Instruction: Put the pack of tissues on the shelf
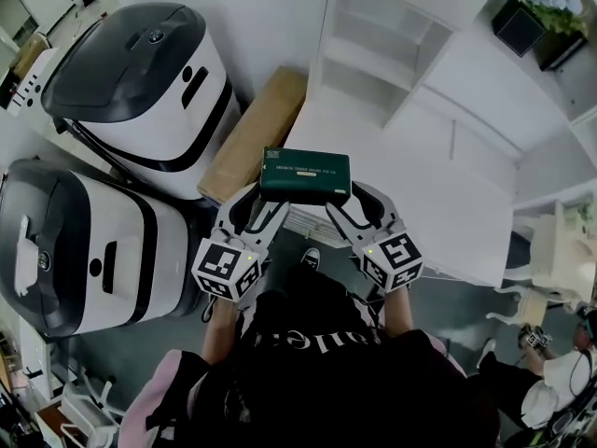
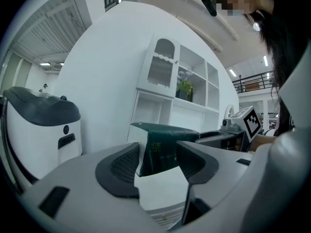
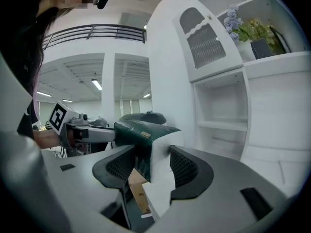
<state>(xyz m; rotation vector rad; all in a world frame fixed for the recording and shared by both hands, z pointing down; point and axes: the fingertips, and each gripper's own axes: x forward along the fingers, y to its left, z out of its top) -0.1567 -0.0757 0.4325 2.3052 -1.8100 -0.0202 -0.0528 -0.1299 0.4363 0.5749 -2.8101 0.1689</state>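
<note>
While held level, green pack of tissues (image 1: 305,175) pinched at 9 o'clock end by left gripper (image 1: 261,205), 3 o'clock end by right gripper (image 1: 354,203), white shelf (image 1: 373,63) at 1 o'clock.

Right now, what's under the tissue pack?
Nothing touches it from below: the tissue pack, held between left gripper and right gripper, hangs over the white counter edge, with a cardboard box lower left. The spot straight beneath is covered by the pack.
</note>
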